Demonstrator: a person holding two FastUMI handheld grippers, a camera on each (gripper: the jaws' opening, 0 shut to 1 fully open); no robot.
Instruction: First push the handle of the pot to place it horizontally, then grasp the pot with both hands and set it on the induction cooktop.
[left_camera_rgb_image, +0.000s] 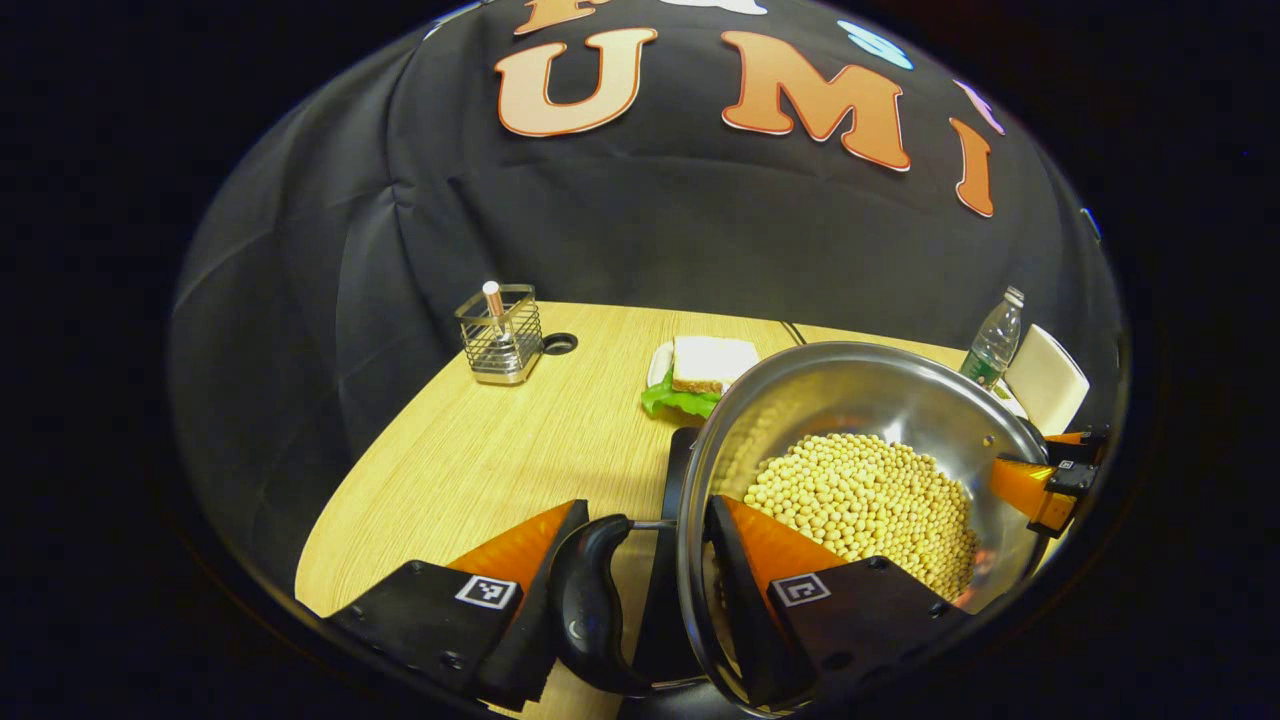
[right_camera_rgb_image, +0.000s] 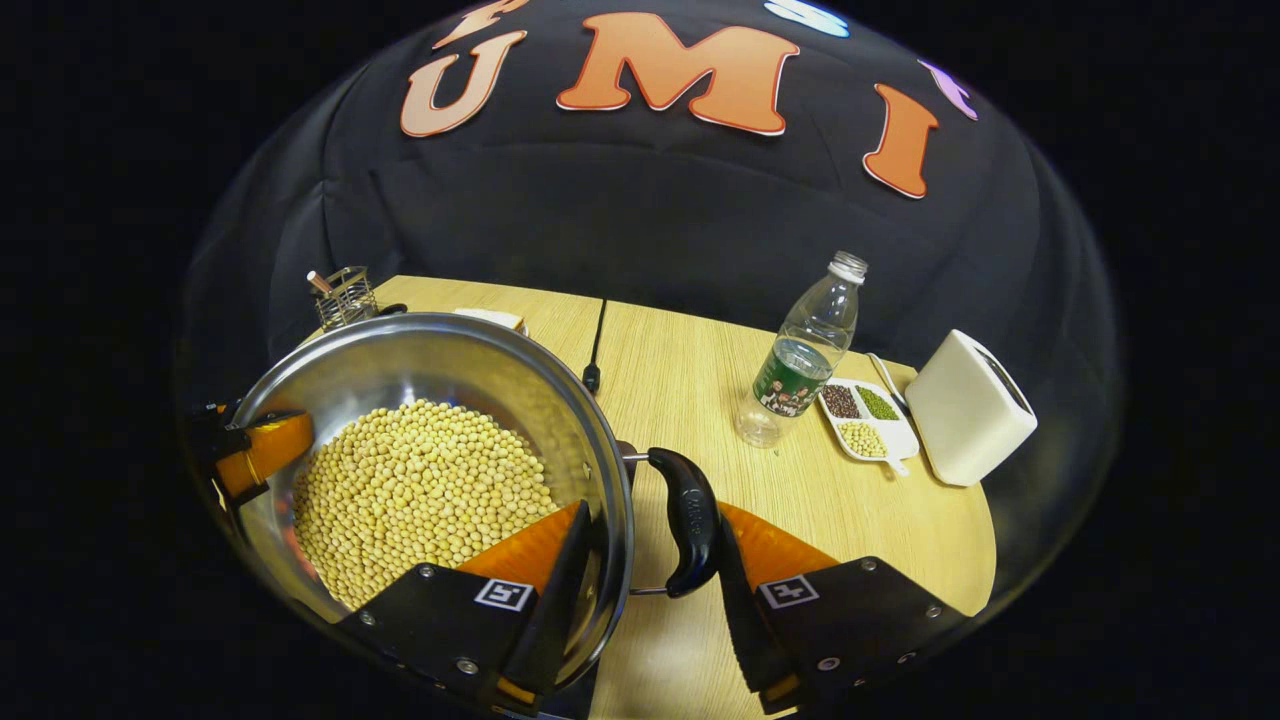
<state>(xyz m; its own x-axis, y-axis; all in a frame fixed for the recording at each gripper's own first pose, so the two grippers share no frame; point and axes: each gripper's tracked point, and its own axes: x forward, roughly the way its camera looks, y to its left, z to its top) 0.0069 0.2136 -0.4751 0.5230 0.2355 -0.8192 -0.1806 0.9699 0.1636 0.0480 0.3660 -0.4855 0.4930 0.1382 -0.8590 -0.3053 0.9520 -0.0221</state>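
Note:
A steel pot (left_camera_rgb_image: 880, 390) full of pale soybeans (left_camera_rgb_image: 870, 500) has a black side handle (left_camera_rgb_image: 590, 600). My left gripper (left_camera_rgb_image: 648, 500) is shut on that side, one finger outside the handle and the other inside the rim. The right gripper view shows the pot (right_camera_rgb_image: 450, 350) and its other black handle (right_camera_rgb_image: 690, 525). My right gripper (right_camera_rgb_image: 650, 505) is shut on it the same way. Each gripper also appears across the pot from the other, the right gripper (left_camera_rgb_image: 1050, 480) and the left gripper (right_camera_rgb_image: 250, 450). The black induction cooktop (left_camera_rgb_image: 683, 455) lies under the pot; whether the pot touches it I cannot tell.
On the wooden table (left_camera_rgb_image: 480, 450) stand a wire utensil holder (left_camera_rgb_image: 500, 335) at the far left and a sandwich on a plate (left_camera_rgb_image: 705, 370) behind the pot. To the right are a water bottle (right_camera_rgb_image: 805, 360), a divided tray of beans (right_camera_rgb_image: 865, 420), a white box (right_camera_rgb_image: 970, 405) and a black cable (right_camera_rgb_image: 597, 340).

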